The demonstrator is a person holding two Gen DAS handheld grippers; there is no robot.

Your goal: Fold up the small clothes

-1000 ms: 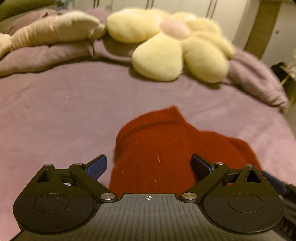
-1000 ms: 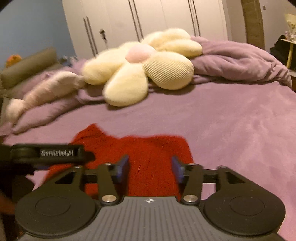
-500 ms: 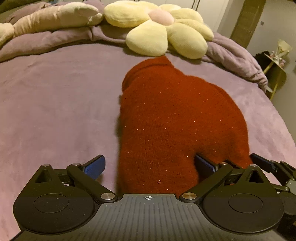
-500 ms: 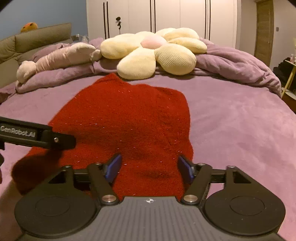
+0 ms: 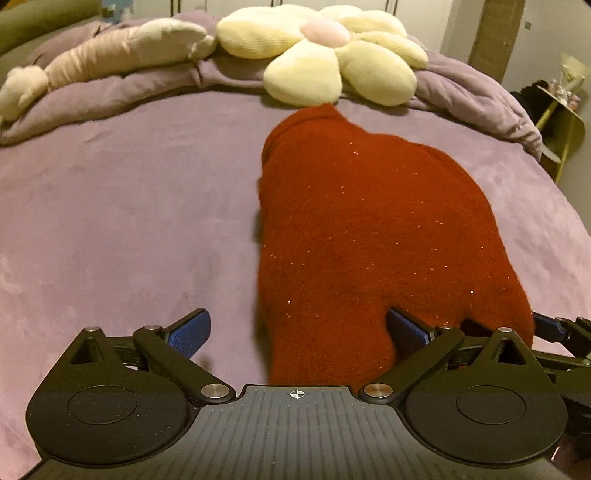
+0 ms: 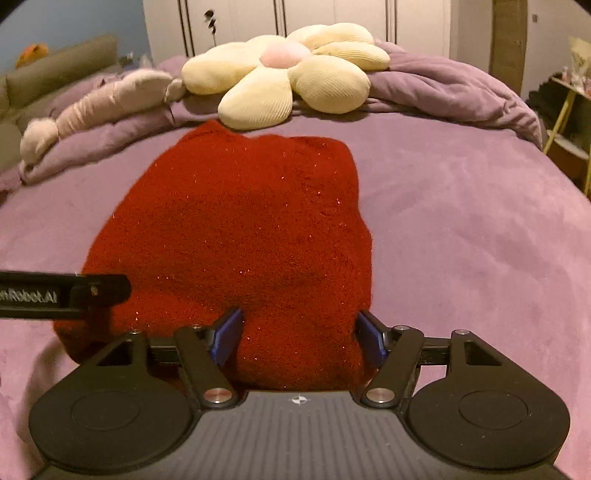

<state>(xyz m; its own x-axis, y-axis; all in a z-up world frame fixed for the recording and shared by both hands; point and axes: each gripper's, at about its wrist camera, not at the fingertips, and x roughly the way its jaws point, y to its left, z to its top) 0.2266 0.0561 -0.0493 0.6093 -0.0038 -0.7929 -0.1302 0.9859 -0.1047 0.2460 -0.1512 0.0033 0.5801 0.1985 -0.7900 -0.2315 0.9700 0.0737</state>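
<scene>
A red knitted garment [image 5: 369,229] lies spread flat on the purple bedspread [image 5: 129,206]; it also shows in the right wrist view [image 6: 243,229]. My left gripper [image 5: 299,330] is open, its jaws wide apart over the garment's near left edge. My right gripper [image 6: 299,334] is open, its blue pads on either side of the garment's near right corner. The left gripper's body [image 6: 62,293] shows at the left of the right wrist view. The right gripper's tip [image 5: 557,326] shows at the right of the left wrist view.
A cream flower-shaped cushion [image 6: 284,79] and a long pale pillow [image 6: 96,107] lie at the far end of the bed on a rumpled purple duvet [image 6: 454,92]. A yellow side table [image 5: 565,110] stands right of the bed. White wardrobes [image 6: 295,18] stand behind.
The garment has been pulled out and laid flat towards the cushion. Both grippers have opened wider and let go of its near edge.
</scene>
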